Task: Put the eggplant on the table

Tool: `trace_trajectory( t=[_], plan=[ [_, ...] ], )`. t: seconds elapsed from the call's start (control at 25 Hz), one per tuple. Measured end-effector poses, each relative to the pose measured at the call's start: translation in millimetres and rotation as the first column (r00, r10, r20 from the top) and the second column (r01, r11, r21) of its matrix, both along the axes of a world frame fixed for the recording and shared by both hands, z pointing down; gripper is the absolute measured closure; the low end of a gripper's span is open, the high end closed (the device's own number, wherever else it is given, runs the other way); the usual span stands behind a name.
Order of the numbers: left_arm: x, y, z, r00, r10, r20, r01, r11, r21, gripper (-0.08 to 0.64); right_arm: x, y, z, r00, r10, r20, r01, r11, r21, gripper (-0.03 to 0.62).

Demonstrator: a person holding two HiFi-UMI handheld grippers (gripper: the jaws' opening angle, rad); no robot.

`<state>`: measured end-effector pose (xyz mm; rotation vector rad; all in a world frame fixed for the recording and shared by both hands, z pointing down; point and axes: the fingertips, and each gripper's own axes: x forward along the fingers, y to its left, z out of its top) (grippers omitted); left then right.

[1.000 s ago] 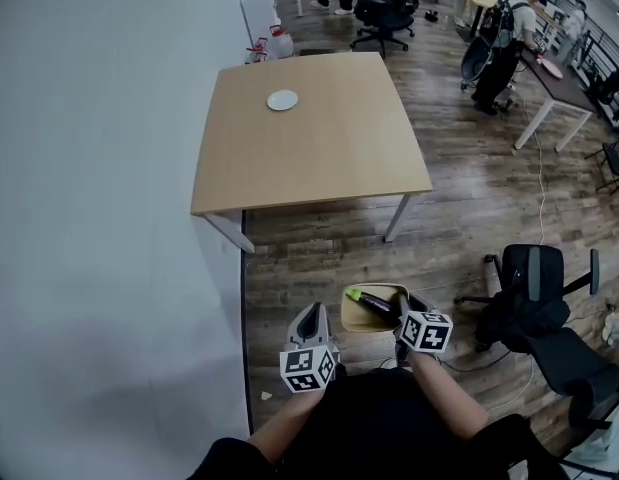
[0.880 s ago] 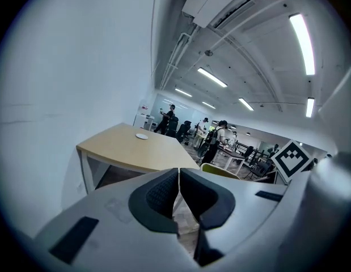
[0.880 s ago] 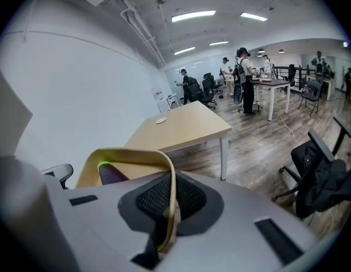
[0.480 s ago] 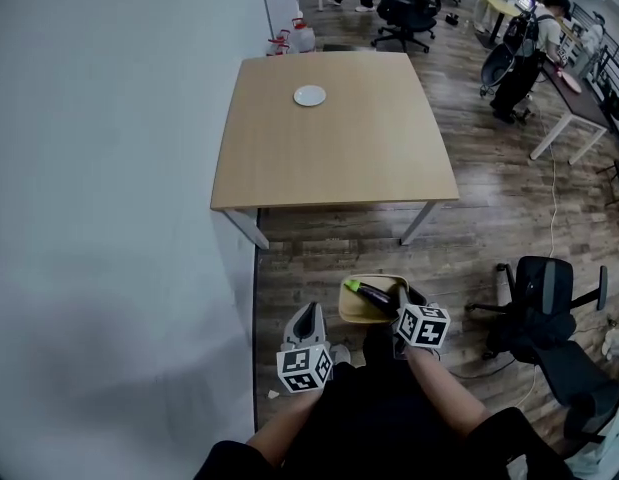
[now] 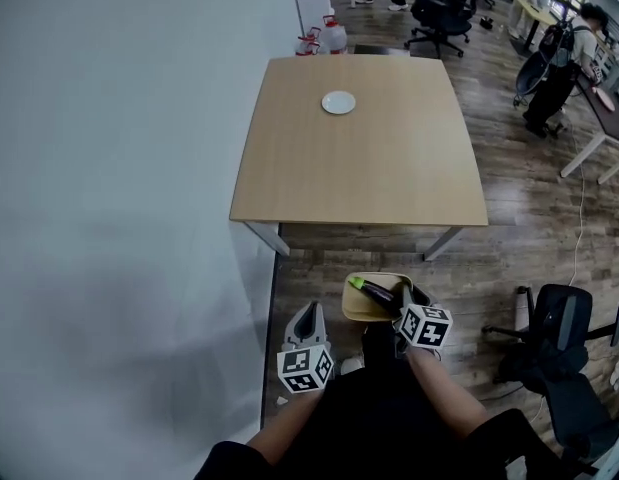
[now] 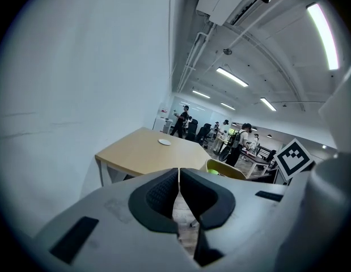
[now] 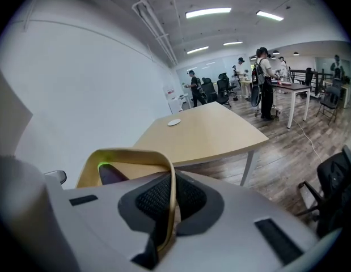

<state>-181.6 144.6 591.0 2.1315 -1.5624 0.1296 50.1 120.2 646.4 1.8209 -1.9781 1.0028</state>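
A dark purple eggplant (image 5: 381,294) with a green stem lies in a yellow bowl (image 5: 361,308). My right gripper (image 5: 404,294) is shut on the bowl's rim (image 7: 130,154) and holds it over the wooden floor, short of the table (image 5: 369,158). In the right gripper view the rim runs between the pads (image 7: 155,200), and the eggplant (image 7: 110,173) shows inside the bowl. My left gripper (image 5: 307,314) hangs beside the bowl, to its left, shut with nothing in it (image 6: 178,177). The tan table carries a small white plate (image 5: 338,102) near its far side.
A white wall (image 5: 119,218) runs along the left, close to the table's edge. A black office chair (image 5: 559,318) stands at the right. Further chairs, desks and people (image 5: 564,53) are at the back, and water jugs (image 5: 324,38) stand behind the table.
Both grippers and the bowl with the eggplant have come closer to the table. In the head view the table has shifted to the right and nearer.
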Motion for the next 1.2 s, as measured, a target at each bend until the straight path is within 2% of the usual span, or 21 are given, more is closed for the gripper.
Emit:
trace_trajectory(
  t=[0.16, 0.44, 0.64, 0.84, 1.0, 1.2],
  plan=[
    [10, -44, 3, 1.0, -0.012, 0.001, 0.012, 1.0, -0.02, 0.54, 3, -45, 0, 0.999, -0.008, 0.031, 0.008, 1.0, 0.002, 0.526],
    [43, -125, -3, 0.999, -0.008, 0.042, 0.01, 0.999, -0.041, 0.54, 43, -126, -1, 0.999, 0.009, 0.04, -0.009, 1.0, -0.001, 0.526],
    [61, -173, -8, 0.998, -0.024, 0.065, 0.027, 0.999, -0.042, 0.54, 60, -173, 6, 0.999, -0.019, 0.049, 0.019, 1.0, -0.013, 0.526],
    [84, -207, 0, 0.999, -0.044, 0.031, 0.047, 0.994, -0.095, 0.54, 77, -210, 14, 0.997, -0.043, 0.064, 0.044, 0.999, -0.015, 0.526],
    [93, -226, 0, 0.996, -0.076, 0.048, 0.08, 0.992, -0.097, 0.54, 85, -236, 20, 0.995, -0.063, 0.079, 0.065, 0.998, -0.014, 0.526],
    [84, -238, 0, 0.99, -0.121, 0.078, 0.129, 0.987, -0.098, 0.54, 82, -266, 29, 0.992, -0.061, 0.113, 0.064, 0.998, -0.021, 0.526]
  ],
)
